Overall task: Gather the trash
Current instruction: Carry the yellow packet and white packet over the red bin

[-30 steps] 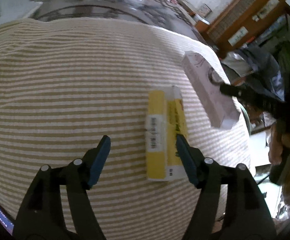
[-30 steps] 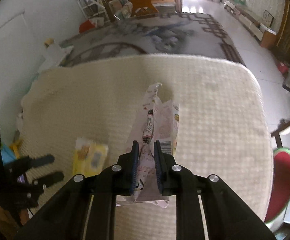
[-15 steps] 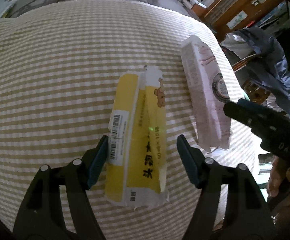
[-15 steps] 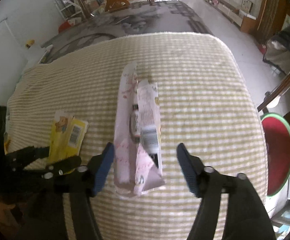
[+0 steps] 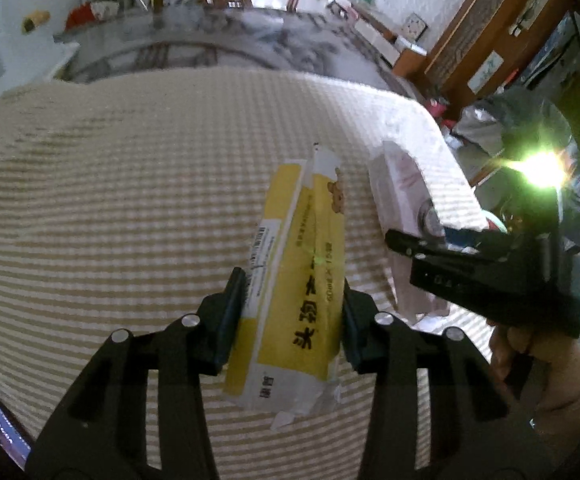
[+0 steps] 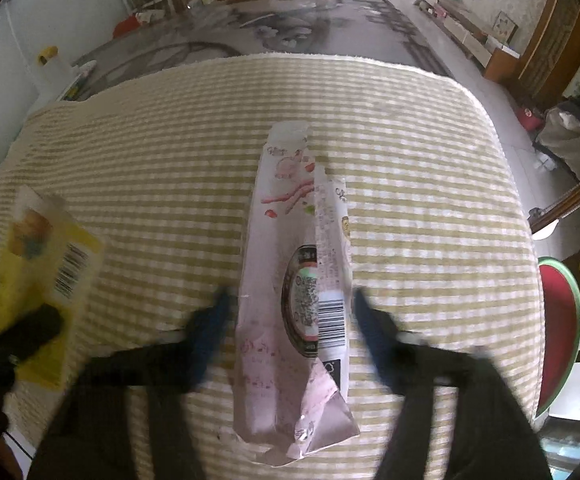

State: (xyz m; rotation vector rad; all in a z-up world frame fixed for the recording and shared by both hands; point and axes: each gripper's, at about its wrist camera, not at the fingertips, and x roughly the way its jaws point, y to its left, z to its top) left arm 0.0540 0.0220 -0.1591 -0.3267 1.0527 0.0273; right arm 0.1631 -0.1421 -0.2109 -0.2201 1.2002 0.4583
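Black-fingered and closed in from both sides, the left gripper (image 5: 291, 316) clamps the near end of a yellow wrapper (image 5: 295, 280), which angles up off a surface draped in a tan-and-cream checked cloth (image 5: 110, 200). Just to its right, the right gripper (image 6: 290, 320) stands released, jaws spread wide and blurred, straddling a pink wrapper (image 6: 290, 280) that lies lengthwise on the cloth without touching either finger. From the right wrist camera the yellow wrapper appears at far left, barcode showing. Beyond the cloth's far edge lie a patterned grey floor (image 6: 290, 20), wooden furniture (image 5: 489, 40) and a red chair seat (image 6: 557, 320).
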